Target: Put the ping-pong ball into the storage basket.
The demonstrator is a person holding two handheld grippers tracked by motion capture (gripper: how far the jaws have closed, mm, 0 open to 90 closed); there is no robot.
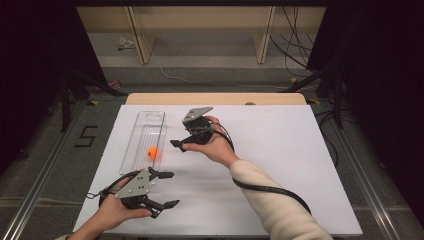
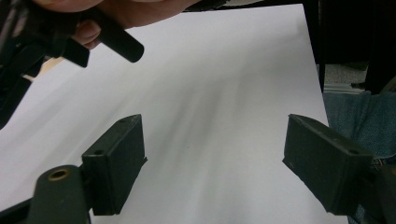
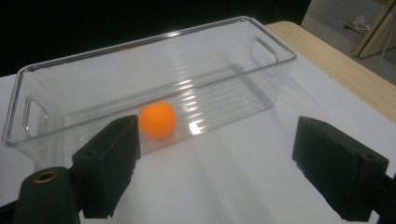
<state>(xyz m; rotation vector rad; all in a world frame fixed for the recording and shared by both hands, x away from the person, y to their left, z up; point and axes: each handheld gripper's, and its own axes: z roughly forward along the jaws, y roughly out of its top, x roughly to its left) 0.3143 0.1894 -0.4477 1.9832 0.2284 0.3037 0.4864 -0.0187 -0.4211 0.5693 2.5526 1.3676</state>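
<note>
Orange ball in clear bin; both grippers' jaws wide apart, holding nothing.

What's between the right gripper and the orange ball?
The clear bin's long side wall. The orange ball lies inside on the bin floor, and the right gripper, jaws open, faces it from outside, so a straight approach meets that wall. The bin's top is open.

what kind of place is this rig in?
Probably a lab or data-collection bay, not a home. A white-topped table stands between metal floor rails, dark curtains close off both sides, loose cables run on the floor, and a "5" is taped down. On the table: a clear bin holding an orange ball.
</note>
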